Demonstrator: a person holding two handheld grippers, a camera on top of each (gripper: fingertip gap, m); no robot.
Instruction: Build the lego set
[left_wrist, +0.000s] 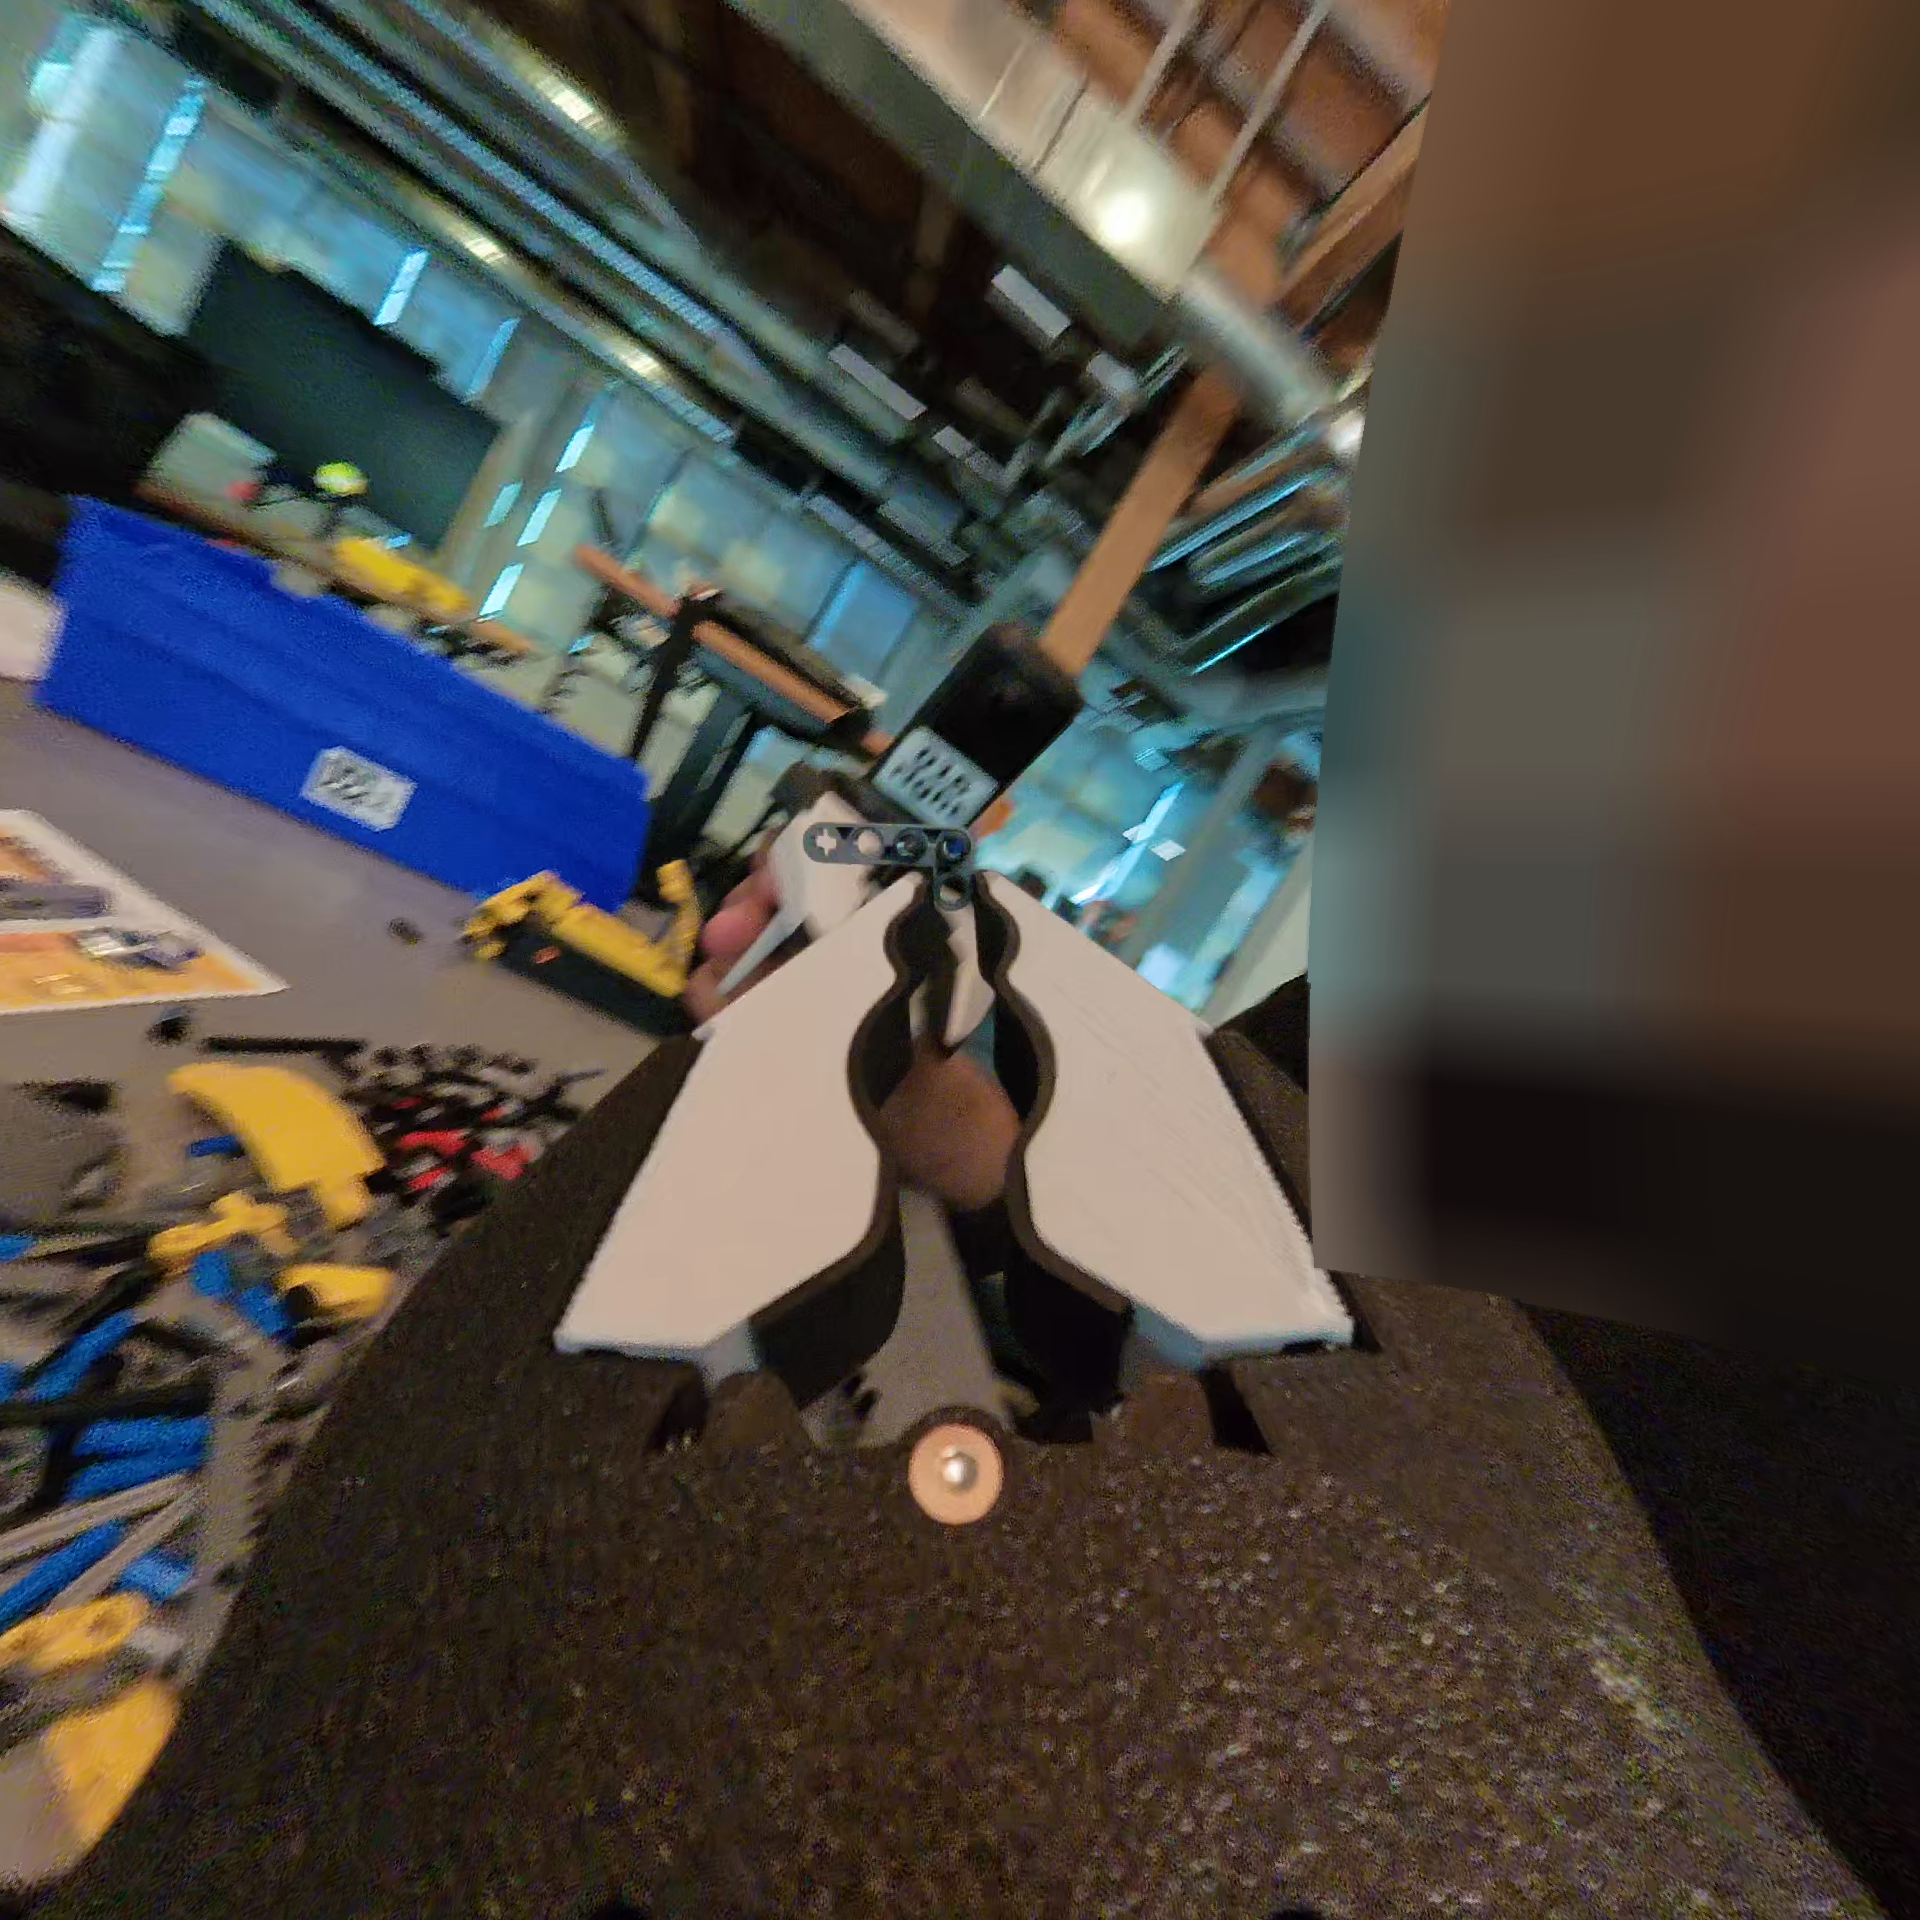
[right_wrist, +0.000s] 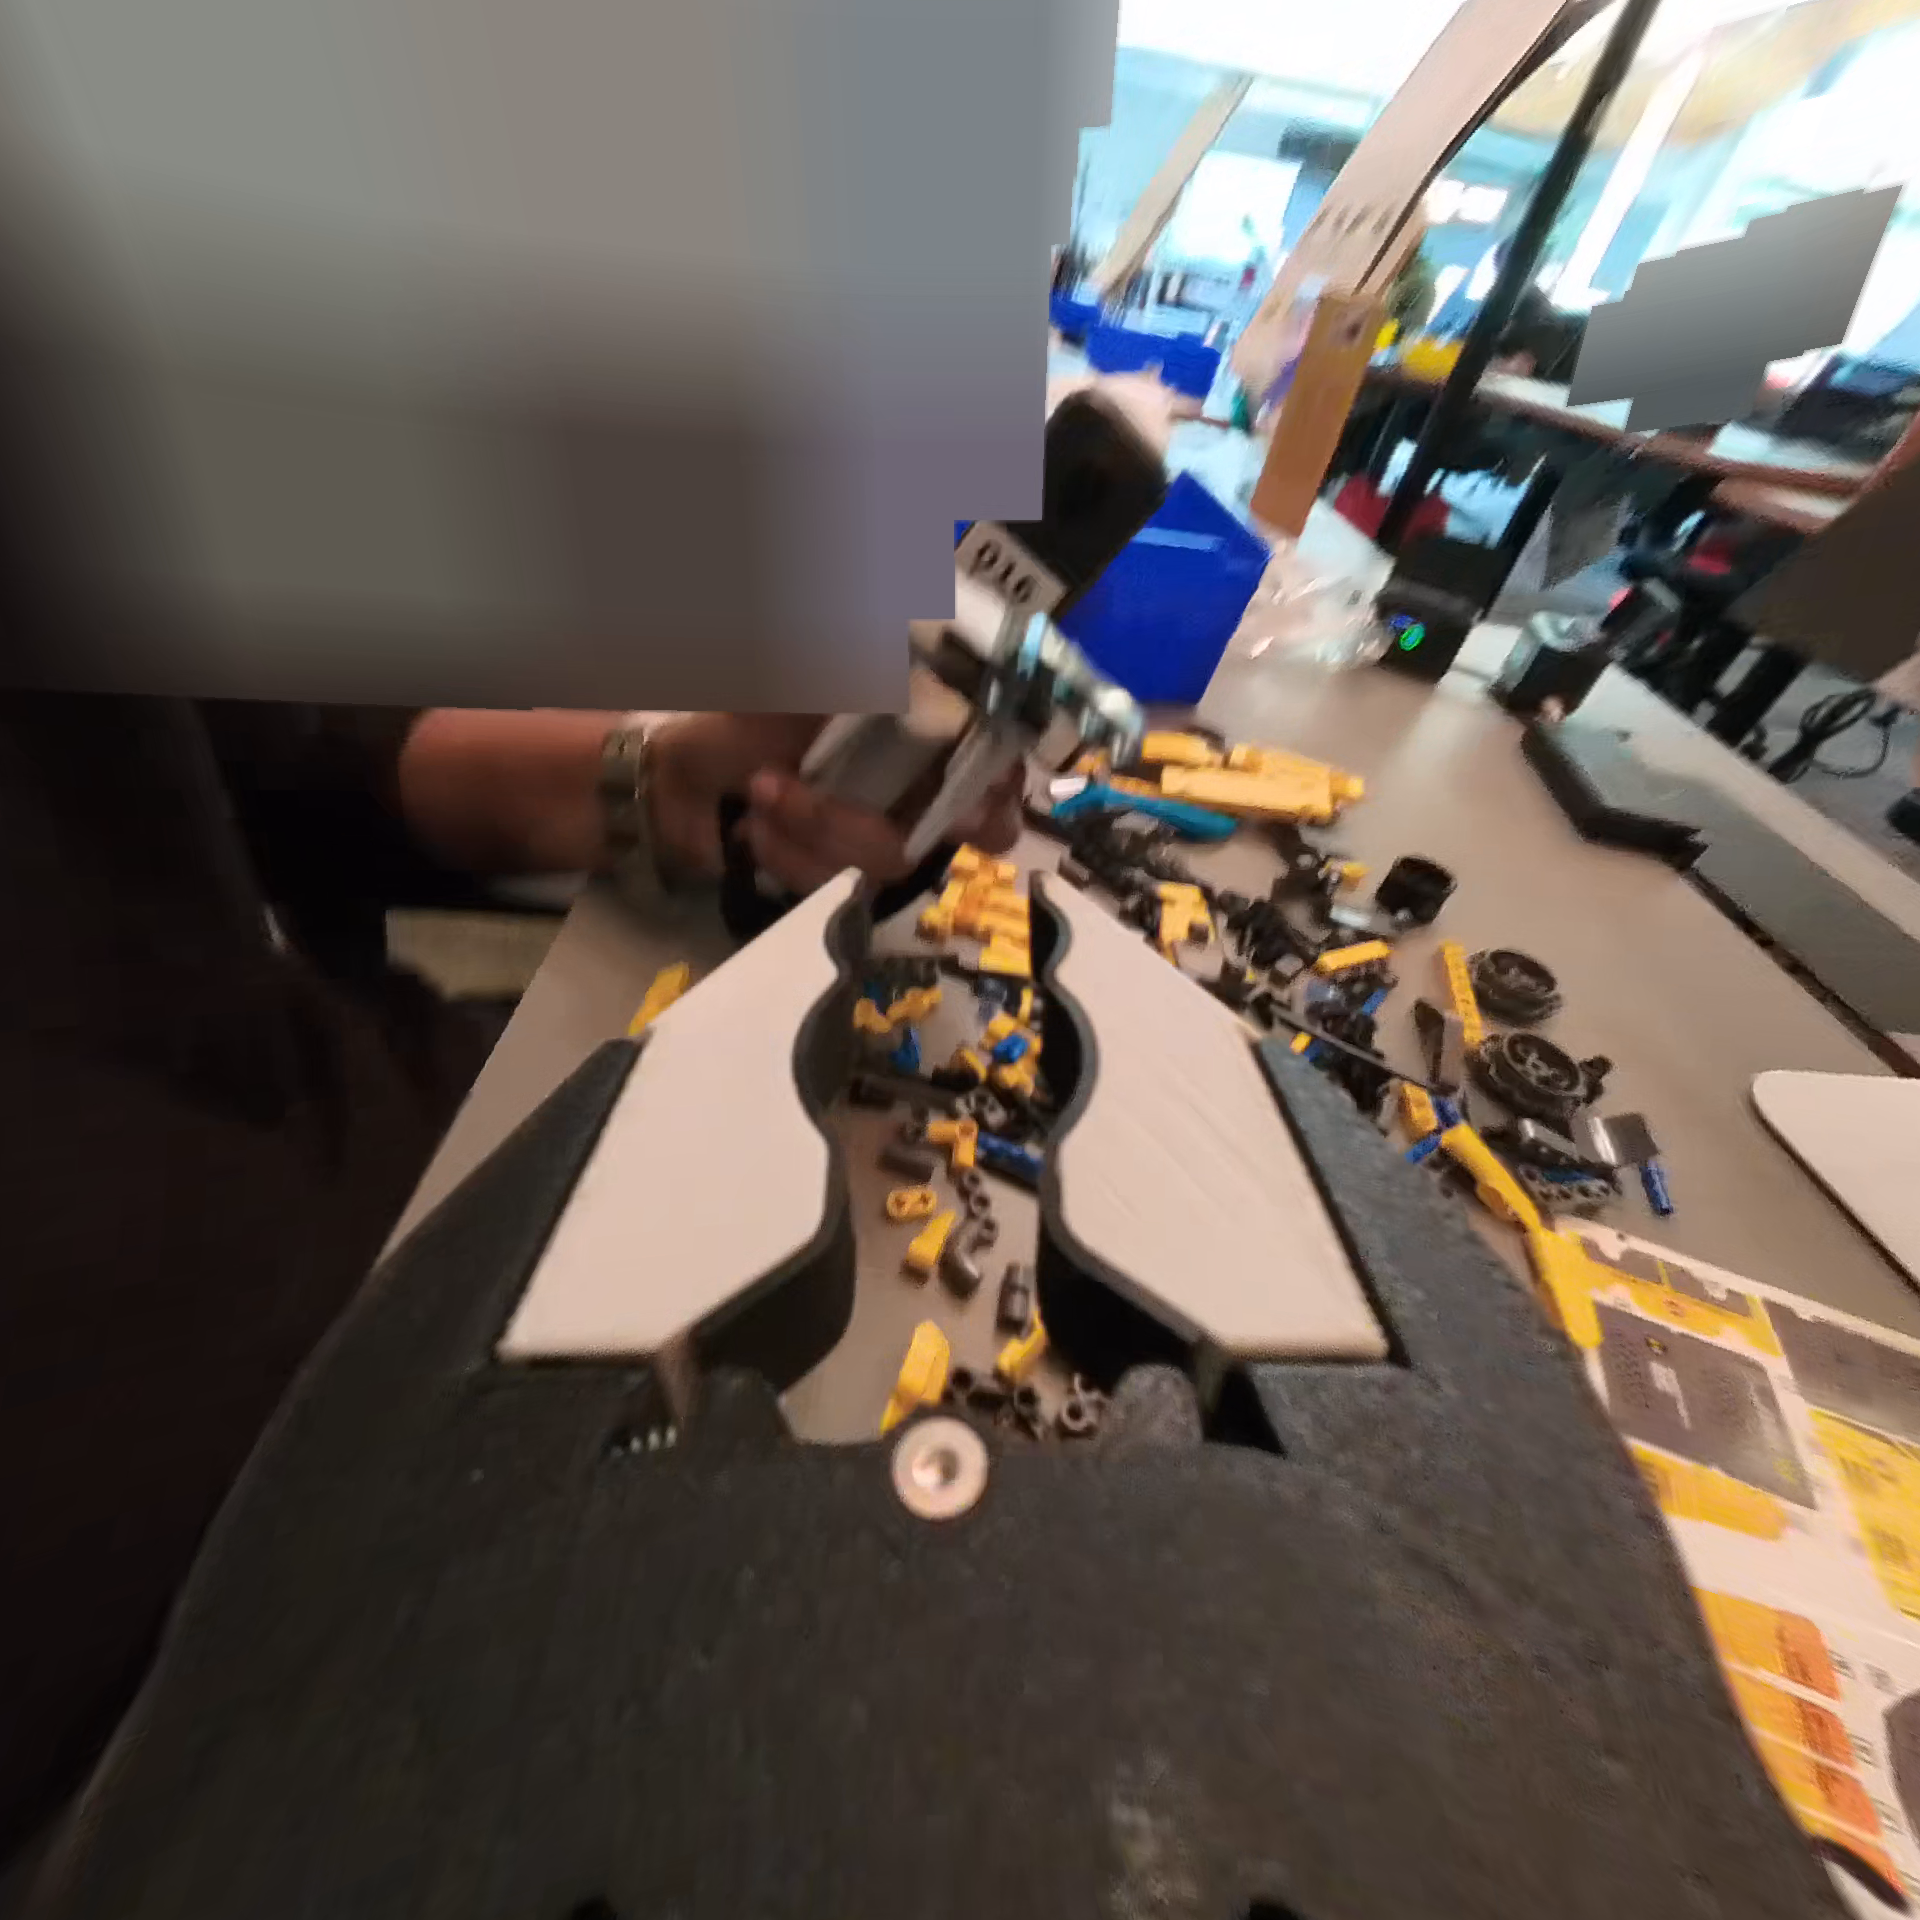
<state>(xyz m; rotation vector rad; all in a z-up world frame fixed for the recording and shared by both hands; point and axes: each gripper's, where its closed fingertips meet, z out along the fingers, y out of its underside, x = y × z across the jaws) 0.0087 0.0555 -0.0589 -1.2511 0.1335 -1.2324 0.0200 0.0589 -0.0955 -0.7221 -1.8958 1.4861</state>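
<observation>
A grey table (right_wrist: 1455, 727) carries a scatter of yellow, blue and black toy bricks (right_wrist: 966, 1143). Above them the right gripper (right_wrist: 945, 904) hangs spread and empty. The left gripper (left_wrist: 948, 894), raised, pinches 1 small black holed beam (left_wrist: 888, 844), its long axis crosswise at the far fingertips.

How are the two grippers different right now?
The left gripper has its jaws shut on a small dark beam with holes, lifted up off the table; the right gripper has its jaws open and holds nothing. The left gripper points out into the room, while the right gripper points down at loose yellow, blue and black building pieces on the grey table. Both have white jaws with dark edges.
</observation>
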